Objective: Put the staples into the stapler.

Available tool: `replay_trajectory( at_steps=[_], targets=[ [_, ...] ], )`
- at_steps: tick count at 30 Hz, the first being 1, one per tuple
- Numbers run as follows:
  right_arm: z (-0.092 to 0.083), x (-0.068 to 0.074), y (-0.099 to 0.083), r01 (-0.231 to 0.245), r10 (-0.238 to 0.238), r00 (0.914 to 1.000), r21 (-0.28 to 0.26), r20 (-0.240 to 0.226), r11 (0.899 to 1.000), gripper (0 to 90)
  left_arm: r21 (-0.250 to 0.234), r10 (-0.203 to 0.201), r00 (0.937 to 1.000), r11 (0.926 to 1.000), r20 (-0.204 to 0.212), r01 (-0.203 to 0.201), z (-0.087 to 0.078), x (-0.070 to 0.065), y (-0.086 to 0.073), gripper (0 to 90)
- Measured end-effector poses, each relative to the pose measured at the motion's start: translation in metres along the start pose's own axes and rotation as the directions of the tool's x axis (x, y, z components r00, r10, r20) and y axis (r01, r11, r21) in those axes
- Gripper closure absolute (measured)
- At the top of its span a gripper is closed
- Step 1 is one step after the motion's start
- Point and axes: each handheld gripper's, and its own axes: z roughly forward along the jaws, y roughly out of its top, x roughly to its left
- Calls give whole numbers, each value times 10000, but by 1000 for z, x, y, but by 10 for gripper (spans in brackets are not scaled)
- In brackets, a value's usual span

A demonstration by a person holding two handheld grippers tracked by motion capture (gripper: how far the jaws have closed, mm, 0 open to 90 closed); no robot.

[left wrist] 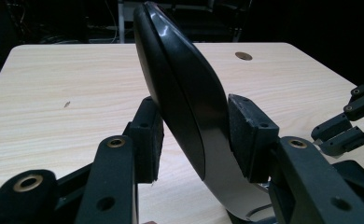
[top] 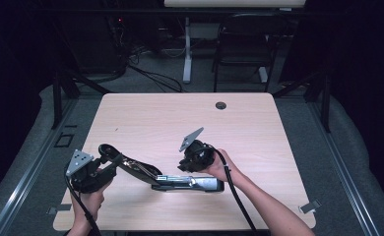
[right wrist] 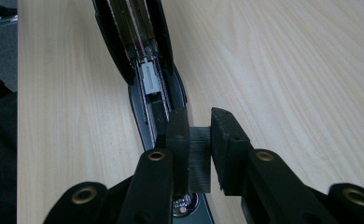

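A black stapler lies open near the table's front edge, its base flat on the table and its top arm swung up to the left. My left gripper is shut on that raised arm, with a pad pressed on each side of it. My right gripper points down over the base, shut on a grey strip of staples. The strip hangs just above the open staple channel. In the left gripper view, the right gripper's jaws show at the far right.
The light wooden table has a round cable hole near its far edge. Behind the table stand a dark chair and a white desk leg, with cables on the floor.
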Motion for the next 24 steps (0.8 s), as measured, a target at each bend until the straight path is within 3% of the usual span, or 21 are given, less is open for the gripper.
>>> replay_trajectory(
  at_steps=[8,13,24],
  targets=[
    [6,4,2,155,-160,9991,-126,-390,9998,785,44,-6,10000,10000,3,6,0,0,0,575],
    [12,6,1,377,-372,9969,64,-693,9993,784,44,-5,10000,10000,12,5,0,0,0,575],
    [16,5,-3,701,-679,9932,198,-950,9973,784,42,-2,10000,10000,33,2,0,1,0,576]
  ],
)
